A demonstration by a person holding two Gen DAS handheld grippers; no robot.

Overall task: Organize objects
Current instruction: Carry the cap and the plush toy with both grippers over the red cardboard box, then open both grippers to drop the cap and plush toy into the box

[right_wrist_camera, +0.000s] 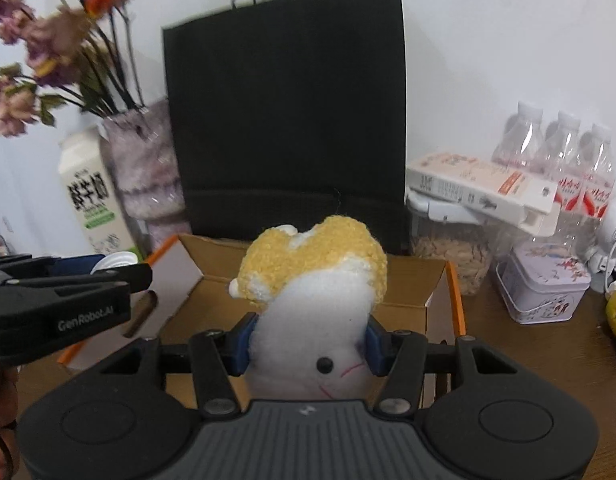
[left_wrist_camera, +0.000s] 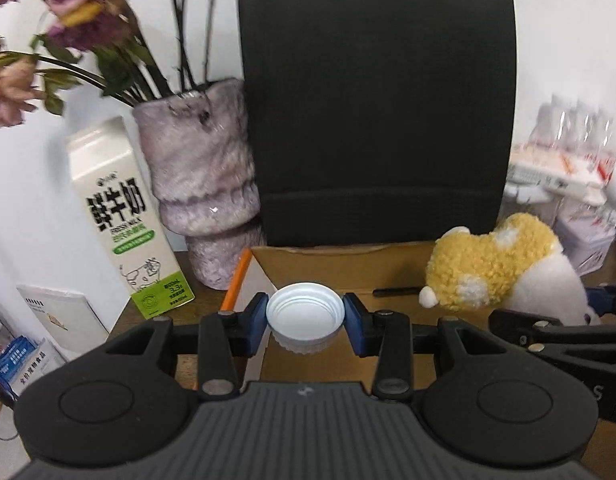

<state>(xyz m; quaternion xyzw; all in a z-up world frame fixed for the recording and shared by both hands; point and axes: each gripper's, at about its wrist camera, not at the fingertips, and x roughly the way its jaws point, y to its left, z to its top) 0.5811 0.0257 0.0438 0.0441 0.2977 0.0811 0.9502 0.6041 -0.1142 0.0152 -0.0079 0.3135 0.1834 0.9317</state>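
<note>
**White cap, yellow-and-white plush, black bag**

Between blue pads (left_wrist_camera: 256, 322) sits a plain white cap (left_wrist_camera: 304, 314). Between the other pads (right_wrist_camera: 240, 344), a plush (right_wrist_camera: 314, 300): white body, woolly yellow top with white patches, black eye, red stitched mouth. Beyond the fingers: brown box (right_wrist_camera: 308, 304) with orange edging, black bag (right_wrist_camera: 285, 112), mottled purple-white vase (left_wrist_camera: 203, 176), white-and-green carton (left_wrist_camera: 123, 216) with black lettering.
</note>
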